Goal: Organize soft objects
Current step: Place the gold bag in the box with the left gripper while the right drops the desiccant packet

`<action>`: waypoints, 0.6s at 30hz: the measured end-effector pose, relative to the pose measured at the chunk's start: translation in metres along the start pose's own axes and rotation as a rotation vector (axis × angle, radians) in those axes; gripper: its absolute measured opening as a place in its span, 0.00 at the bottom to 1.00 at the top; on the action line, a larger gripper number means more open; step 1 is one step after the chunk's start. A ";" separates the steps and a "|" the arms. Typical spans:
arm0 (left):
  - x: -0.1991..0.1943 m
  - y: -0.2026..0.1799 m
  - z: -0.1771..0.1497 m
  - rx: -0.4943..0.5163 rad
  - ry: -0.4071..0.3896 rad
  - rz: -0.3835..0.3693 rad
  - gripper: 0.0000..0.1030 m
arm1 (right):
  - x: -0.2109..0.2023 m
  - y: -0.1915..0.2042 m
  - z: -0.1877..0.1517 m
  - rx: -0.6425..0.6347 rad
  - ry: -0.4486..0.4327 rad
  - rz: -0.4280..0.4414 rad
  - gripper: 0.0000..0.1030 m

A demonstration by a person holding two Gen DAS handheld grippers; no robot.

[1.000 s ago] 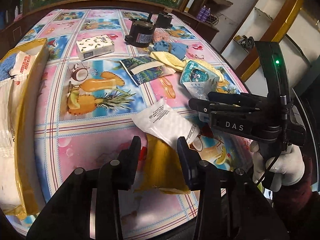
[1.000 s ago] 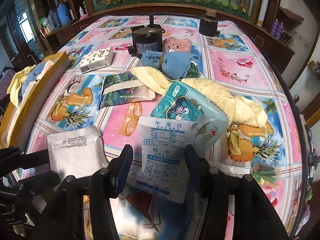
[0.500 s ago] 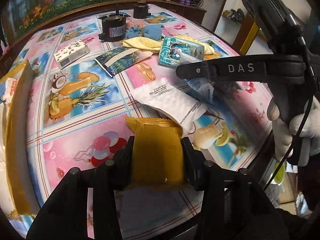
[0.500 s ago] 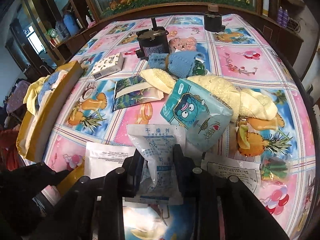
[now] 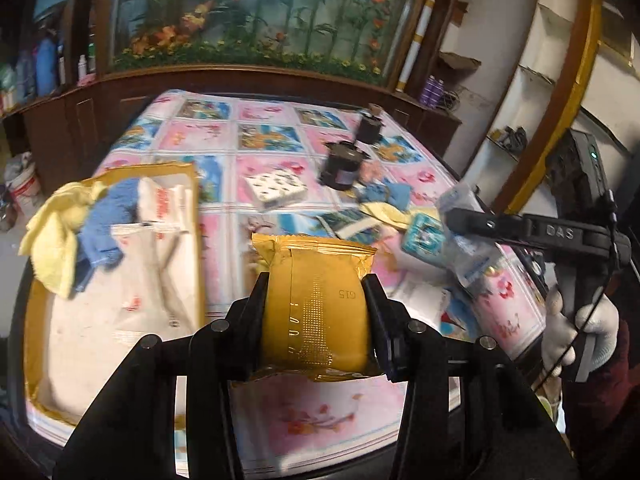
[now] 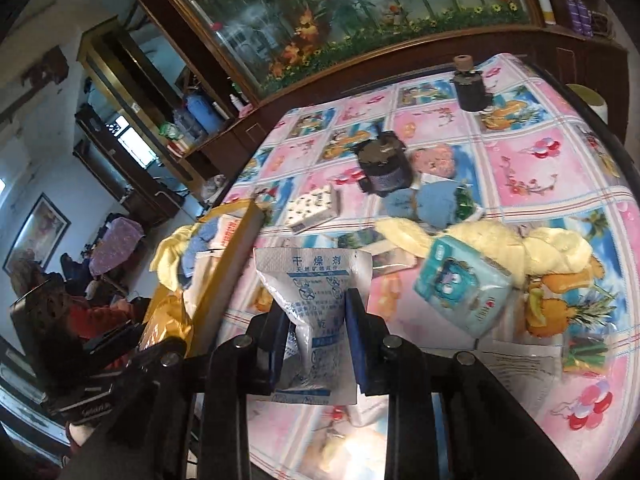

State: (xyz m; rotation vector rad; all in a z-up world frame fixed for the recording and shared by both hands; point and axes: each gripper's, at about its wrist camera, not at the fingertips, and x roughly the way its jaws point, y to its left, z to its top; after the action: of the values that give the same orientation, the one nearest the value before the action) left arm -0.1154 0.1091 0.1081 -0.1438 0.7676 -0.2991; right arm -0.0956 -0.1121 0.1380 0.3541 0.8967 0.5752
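Packets both lifted: we see left gripper (image 5: 316,312) clamped on puffy gold foil packet (image 5: 316,300), right gripper (image 6: 318,336) pinching white printed desiccant sachet (image 6: 316,300), raised clear of floral tablecloth (image 5: 280,152), likely bound for yellow cardboard box (image 5: 192,248).

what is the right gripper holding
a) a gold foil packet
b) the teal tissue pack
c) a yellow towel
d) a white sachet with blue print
d: the right gripper is shut on the white sachet with blue print, lifted off the table.
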 end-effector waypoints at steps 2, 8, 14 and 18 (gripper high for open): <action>-0.003 0.029 0.002 -0.057 -0.002 0.065 0.43 | 0.016 0.017 0.005 -0.007 0.032 0.060 0.26; 0.011 0.106 -0.005 -0.187 0.038 0.200 0.43 | 0.085 0.080 0.014 -0.065 0.146 0.155 0.26; 0.032 0.163 -0.009 -0.325 0.111 0.279 0.44 | 0.153 0.130 0.017 -0.089 0.246 0.187 0.26; 0.013 0.182 -0.016 -0.442 0.073 0.190 0.47 | 0.182 0.150 0.011 -0.098 0.309 0.180 0.29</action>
State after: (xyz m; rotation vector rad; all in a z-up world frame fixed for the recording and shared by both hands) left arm -0.0788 0.2770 0.0449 -0.4758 0.9049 0.0503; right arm -0.0458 0.1166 0.1079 0.2622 1.1358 0.8524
